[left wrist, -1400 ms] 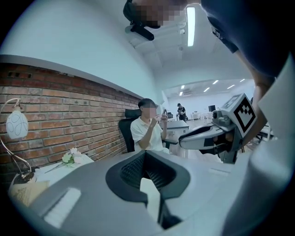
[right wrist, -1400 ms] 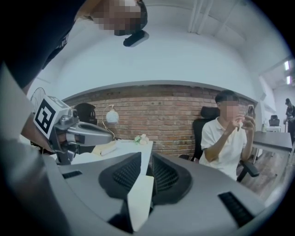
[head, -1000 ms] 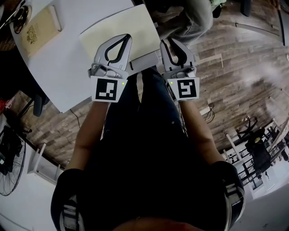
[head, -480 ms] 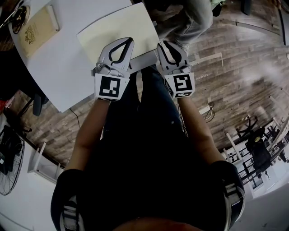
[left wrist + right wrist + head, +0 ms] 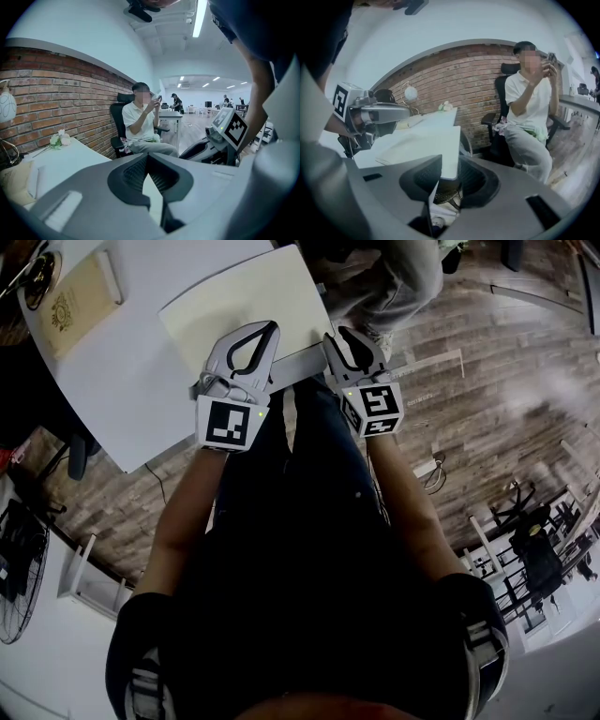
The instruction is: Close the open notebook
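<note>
Your left gripper point(image 5: 271, 327) hovers over the notebook's point(image 5: 234, 296) near edge, jaw tips together on nothing. Your right gripper point(image 5: 330, 335) sits slightly parted at its near corner. The notebook lies open on the white table point(image 5: 141, 381).

Matt cream paper notebook point(image 5: 246, 298), smooth white table point(image 5: 141, 357), rough brick wall point(image 5: 61, 98), wood-plank floor point(image 5: 487, 371).
</note>
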